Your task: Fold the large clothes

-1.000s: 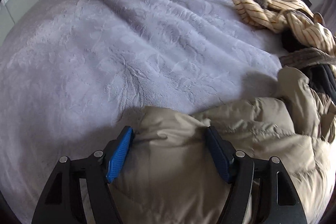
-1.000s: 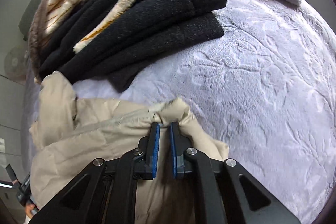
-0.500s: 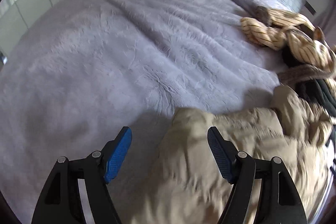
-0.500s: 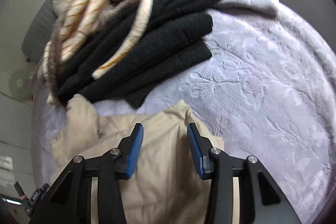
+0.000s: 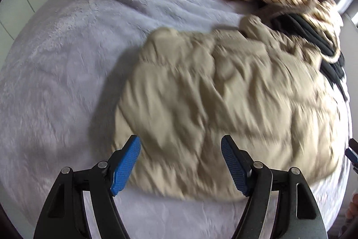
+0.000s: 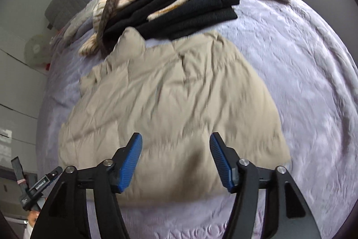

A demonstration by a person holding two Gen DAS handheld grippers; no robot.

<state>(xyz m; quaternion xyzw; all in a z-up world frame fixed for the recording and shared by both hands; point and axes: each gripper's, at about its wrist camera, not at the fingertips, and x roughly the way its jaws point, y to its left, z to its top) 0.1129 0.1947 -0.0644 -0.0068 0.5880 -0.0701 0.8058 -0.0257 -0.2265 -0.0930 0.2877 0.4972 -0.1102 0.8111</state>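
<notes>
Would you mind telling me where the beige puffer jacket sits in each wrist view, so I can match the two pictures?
Left wrist view: the beige puffer jacket fills the centre and right, beyond the open left gripper.
Right wrist view: the jacket lies centred, ahead of the open right gripper.
Shared landmark: the black folded garment lies at the jacket's far edge in both.

My left camera looks down along my spread blue-padded fingers (image 5: 232, 168) from above the beige quilted puffer jacket (image 5: 223, 91), with the lilac plush bedspread (image 5: 62, 55) beyond my left finger. My right camera looks down at the same jacket (image 6: 170, 100), equally near. Both views share the black folded knitwear (image 6: 201, 3) ahead of my fingertips.
</notes>
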